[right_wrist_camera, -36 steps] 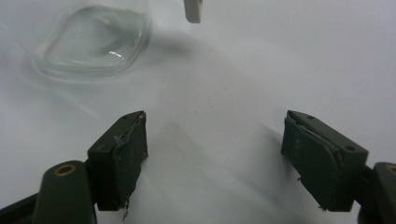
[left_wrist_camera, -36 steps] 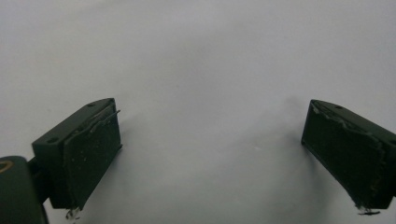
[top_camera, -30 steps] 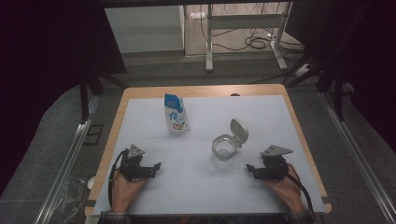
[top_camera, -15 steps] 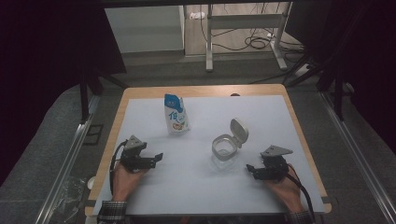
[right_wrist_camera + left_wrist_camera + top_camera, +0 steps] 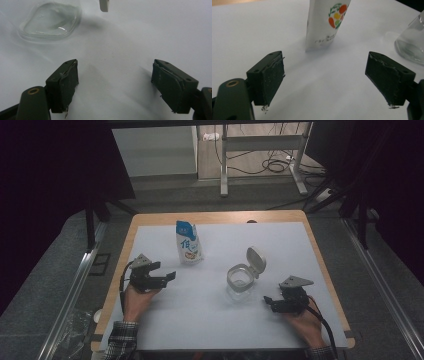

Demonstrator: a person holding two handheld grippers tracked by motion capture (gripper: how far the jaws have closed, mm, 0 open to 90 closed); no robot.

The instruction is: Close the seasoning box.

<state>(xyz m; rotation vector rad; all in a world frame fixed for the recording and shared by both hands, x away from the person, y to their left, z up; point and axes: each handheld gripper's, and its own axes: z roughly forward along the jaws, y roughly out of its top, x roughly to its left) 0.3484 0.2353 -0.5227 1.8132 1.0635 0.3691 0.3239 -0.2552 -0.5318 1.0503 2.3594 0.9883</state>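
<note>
Both claws stand wide with nothing between their pads. On the left side of the table, the left gripper has just been closing a little, yet its jaws remain well spread and bare, and they point at the upright white pouch with a blue top and a fruit print, which stands toward the far left of the white tabletop sheet. In the left gripper view that pouch rises straight ahead beyond the two black pads, apart from them. This looks like an approach to take hold of it, with the gap kept wide enough to pass around the pouch's sides.

The right gripper rests low at the near right, its jaws equally spread and empty. It lies just near of the clear round glass jar with its hinged lid flipped up, which sits right of centre. In the right gripper view the jar's base lies ahead to the left, apart from the pads. The lid open and the mouth clear suggest that the jar is ready to receive the pouch's contents.

By count: one pouch, one jar, two grippers, two hands.
</note>
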